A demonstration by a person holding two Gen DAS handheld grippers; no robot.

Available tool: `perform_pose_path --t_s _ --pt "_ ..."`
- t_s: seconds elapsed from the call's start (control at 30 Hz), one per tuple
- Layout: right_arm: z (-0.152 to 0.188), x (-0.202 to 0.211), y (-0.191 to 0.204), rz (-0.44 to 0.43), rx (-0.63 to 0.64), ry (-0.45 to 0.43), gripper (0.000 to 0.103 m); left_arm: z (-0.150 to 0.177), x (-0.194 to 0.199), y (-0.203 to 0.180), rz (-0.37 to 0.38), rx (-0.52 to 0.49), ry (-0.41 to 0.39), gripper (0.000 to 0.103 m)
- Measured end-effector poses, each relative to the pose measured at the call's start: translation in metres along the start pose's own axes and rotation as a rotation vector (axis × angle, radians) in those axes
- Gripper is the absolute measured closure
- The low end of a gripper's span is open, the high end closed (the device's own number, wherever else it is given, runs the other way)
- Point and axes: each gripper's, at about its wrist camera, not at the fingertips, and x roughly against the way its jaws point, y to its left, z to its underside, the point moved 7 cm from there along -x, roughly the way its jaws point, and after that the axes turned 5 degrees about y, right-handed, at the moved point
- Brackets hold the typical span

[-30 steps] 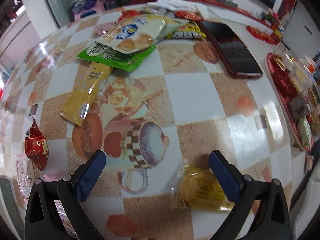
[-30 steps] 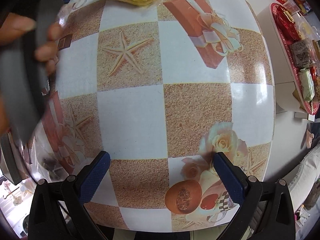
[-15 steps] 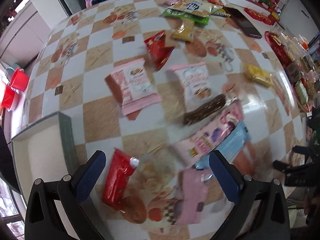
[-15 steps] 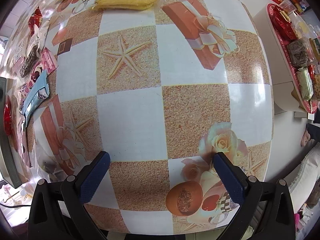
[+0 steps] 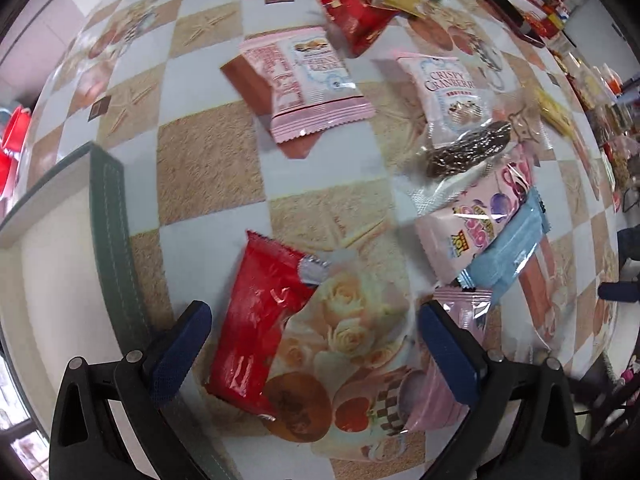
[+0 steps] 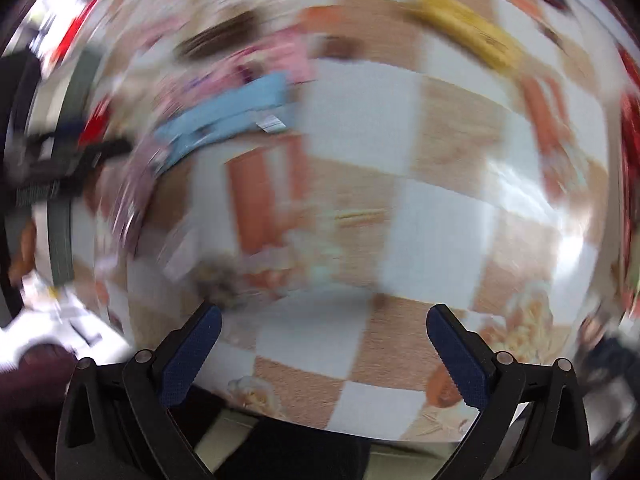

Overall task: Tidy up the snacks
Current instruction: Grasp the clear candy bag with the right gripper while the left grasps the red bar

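My left gripper (image 5: 312, 320) is open and empty, low over a red snack packet (image 5: 260, 320) that lies between its fingers, nearer the left one. A pink packet (image 5: 440, 396) lies under the right finger. Beyond are a pink-and-white bag (image 5: 308, 84), a cranberry bag (image 5: 452, 96), a dark bar (image 5: 468, 152), a cartoon packet (image 5: 476, 224) and a light blue packet (image 5: 508, 256). My right gripper (image 6: 320, 332) is open and empty over bare tablecloth; its view is badly blurred, with the blue packet (image 6: 232, 116) and a yellow packet (image 6: 468, 32) far off.
A box with a dark green rim (image 5: 112, 240) and pale inside stands at the left of the left wrist view. More snacks (image 5: 360, 12) and a phone (image 5: 508, 12) lie at the far end. The table's near edge (image 6: 360, 436) is just below my right gripper.
My left gripper has swung back from the far yellow packet and dropped over the red packet by the box. My right gripper is turning left fast, blurring its view.
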Motion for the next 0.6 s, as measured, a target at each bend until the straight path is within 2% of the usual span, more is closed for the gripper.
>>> perform_pose_path --t_s 0.07,0.1,0.23,0.33,0.37,0.4,0.43,0.47,0.5,0.57,0.6 --pt "-0.001 -0.006 0.027 0.049 0.098 0.003 0.000 -0.004 -0.003 -0.004 -0.037 -0.026 0.014 0.000" --pt "-0.003 -0.009 0.037 0.063 0.127 0.005 0.000 -0.005 -0.003 -0.007 -0.046 -0.047 -0.006 0.000" --pt "-0.009 -0.025 0.061 0.114 0.184 0.030 0.000 -0.003 0.000 -0.010 -0.041 -0.063 -0.048 0.000" --pt "-0.014 -0.032 0.072 0.140 0.203 0.049 0.002 0.005 0.000 -0.014 -0.043 -0.049 -0.003 0.000" --pt "-0.013 -0.029 0.077 0.145 0.211 0.045 0.011 0.007 -0.003 -0.009 -0.041 -0.048 0.015 0.000" --pt "-0.014 -0.027 0.080 0.150 0.217 0.042 0.026 0.009 -0.003 -0.010 -0.040 -0.048 0.033 0.000" --pt "-0.017 -0.023 0.084 0.155 0.224 0.038 0.037 0.011 -0.004 -0.012 -0.038 -0.052 0.039 0.001" --pt "-0.018 -0.018 0.087 0.163 0.228 0.030 0.065 0.013 -0.004 -0.014 -0.039 -0.058 0.039 0.004" --pt "-0.019 -0.014 0.088 0.163 0.221 0.029 0.074 0.017 -0.003 -0.016 -0.039 -0.064 0.036 0.006" --pt "-0.019 -0.013 0.088 0.128 0.160 0.053 0.074 0.029 0.000 -0.020 -0.040 -0.065 0.033 0.021" --pt "-0.021 -0.010 0.086 0.100 0.117 0.051 0.074 0.034 0.004 -0.020 -0.038 -0.060 0.029 0.036"
